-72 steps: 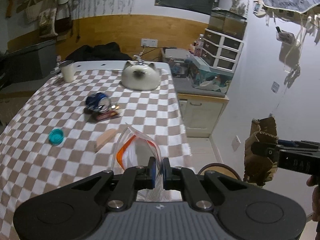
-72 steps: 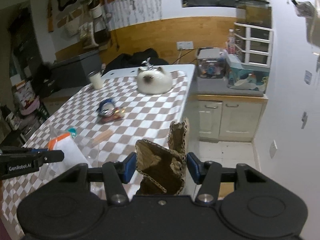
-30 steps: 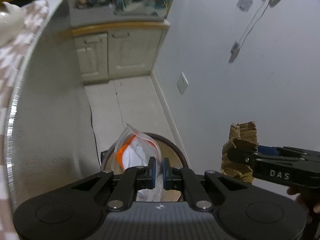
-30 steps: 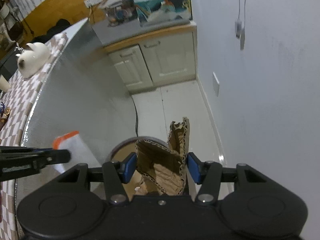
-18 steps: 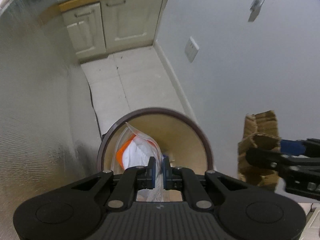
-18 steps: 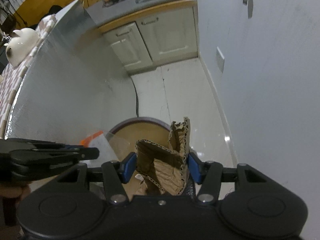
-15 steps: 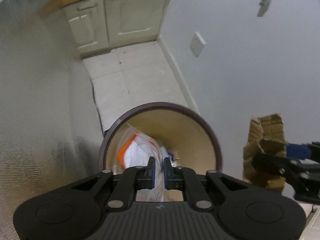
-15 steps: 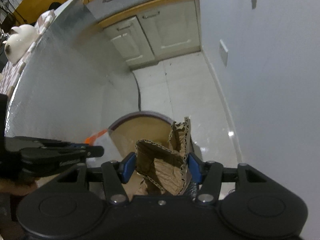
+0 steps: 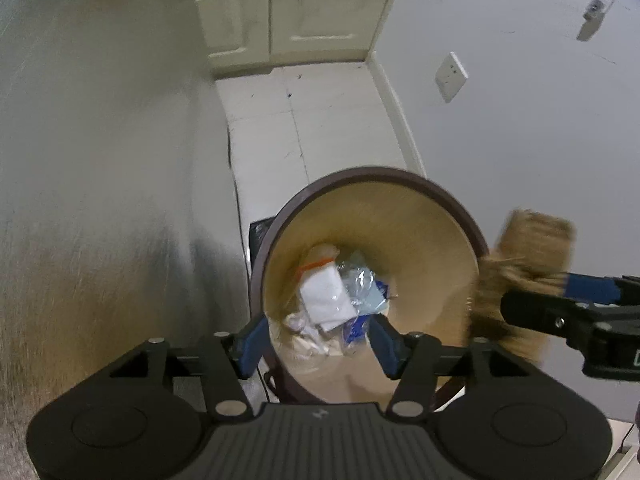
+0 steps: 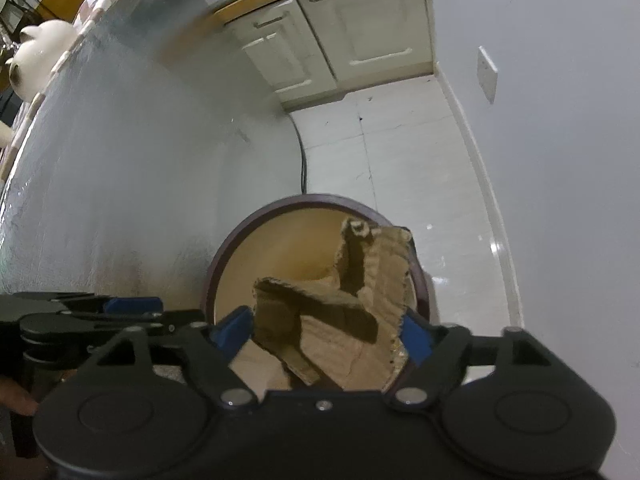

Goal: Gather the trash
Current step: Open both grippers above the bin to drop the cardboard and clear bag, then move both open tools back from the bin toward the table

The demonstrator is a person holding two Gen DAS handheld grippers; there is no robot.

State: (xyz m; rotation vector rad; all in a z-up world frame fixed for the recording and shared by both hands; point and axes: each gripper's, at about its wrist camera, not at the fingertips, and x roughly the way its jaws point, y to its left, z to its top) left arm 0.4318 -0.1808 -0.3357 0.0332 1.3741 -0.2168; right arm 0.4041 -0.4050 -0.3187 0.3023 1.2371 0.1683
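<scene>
Hovering over the bin [image 9: 460, 216], the left gripper [image 9: 318, 344] has fingers spread wide above the bag [image 9: 326, 300] lying inside, while the right gripper [image 10: 326, 332] clamps cardboard [image 10: 340, 320] above the rim, ready to drop.

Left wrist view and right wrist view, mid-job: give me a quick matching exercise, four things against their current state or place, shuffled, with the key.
Things:
1. left gripper
2. right gripper
3. clear plastic bag with the orange strip
4. round brown-rimmed trash bin

States or places:
A. lying inside the bin on other trash
B. fingers spread apart, nothing between them
C. standing on the white tiled floor below both grippers
D. closed on the crumpled brown corrugated cardboard

Pairs: 1-B, 2-D, 3-A, 4-C
</scene>
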